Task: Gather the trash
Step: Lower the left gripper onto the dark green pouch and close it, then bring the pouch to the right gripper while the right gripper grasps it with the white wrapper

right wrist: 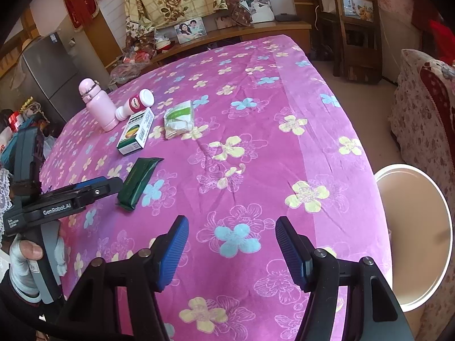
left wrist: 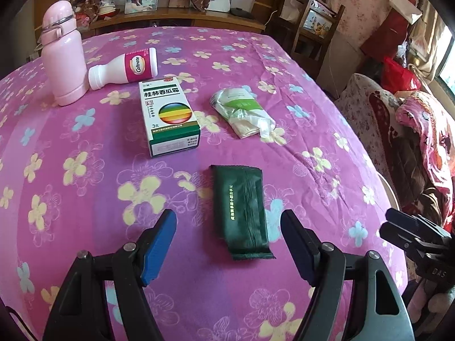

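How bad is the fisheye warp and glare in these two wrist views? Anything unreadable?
Left wrist: the purple floral cloth bulges into a dome, corners vignette black, window at right blows out; print on the green-and-white box and the Caltrate bottle reads sharp. Right wrist: same barrel warp; the white bin rim glares, and box text is too small to read.
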The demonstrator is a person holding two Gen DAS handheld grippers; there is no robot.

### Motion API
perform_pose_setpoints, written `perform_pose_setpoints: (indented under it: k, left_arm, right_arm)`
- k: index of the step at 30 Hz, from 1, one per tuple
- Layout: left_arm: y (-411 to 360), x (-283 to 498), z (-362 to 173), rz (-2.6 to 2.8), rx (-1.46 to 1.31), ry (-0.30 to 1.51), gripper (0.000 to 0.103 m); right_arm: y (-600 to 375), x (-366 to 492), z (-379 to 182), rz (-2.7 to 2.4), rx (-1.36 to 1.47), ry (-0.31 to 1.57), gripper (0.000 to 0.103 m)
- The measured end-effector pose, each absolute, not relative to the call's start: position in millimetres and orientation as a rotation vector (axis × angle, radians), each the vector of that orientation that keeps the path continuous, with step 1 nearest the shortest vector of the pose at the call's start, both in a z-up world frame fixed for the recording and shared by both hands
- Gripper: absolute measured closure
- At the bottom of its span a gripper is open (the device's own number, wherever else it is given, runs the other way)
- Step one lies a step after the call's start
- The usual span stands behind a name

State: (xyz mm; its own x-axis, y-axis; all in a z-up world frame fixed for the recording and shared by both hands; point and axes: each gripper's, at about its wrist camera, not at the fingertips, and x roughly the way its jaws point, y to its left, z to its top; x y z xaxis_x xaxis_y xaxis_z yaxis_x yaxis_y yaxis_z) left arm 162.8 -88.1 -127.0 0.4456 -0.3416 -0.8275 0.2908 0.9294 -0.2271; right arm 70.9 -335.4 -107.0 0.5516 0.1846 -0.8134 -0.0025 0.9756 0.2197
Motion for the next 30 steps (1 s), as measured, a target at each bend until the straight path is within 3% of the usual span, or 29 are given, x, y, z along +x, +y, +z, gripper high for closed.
perform_pose_setpoints:
  k: [21,22,26,30]
  left_arm:
    - [-102,165,-142,-0.361,-0.042,1.031,0.028]
    - [-101,165,-142,-0.365,-0.044,1.026,0.031]
    - [-100,165,-141,-0.367,-0.038,1.023,0.065]
    - [-93,165,-138,-0.383,-0.060,1.021,0.077]
  right_arm:
    - [-329,80,-114,0.120,0.195,0.999,0.036]
    - [-328,82,-115,0.120,0.193,1.001,0.036]
    - [-326,85,-116,0.123,0.190,1.005,0.036]
    - [-324,88,-118,0.127,0.196,1.009,0.036]
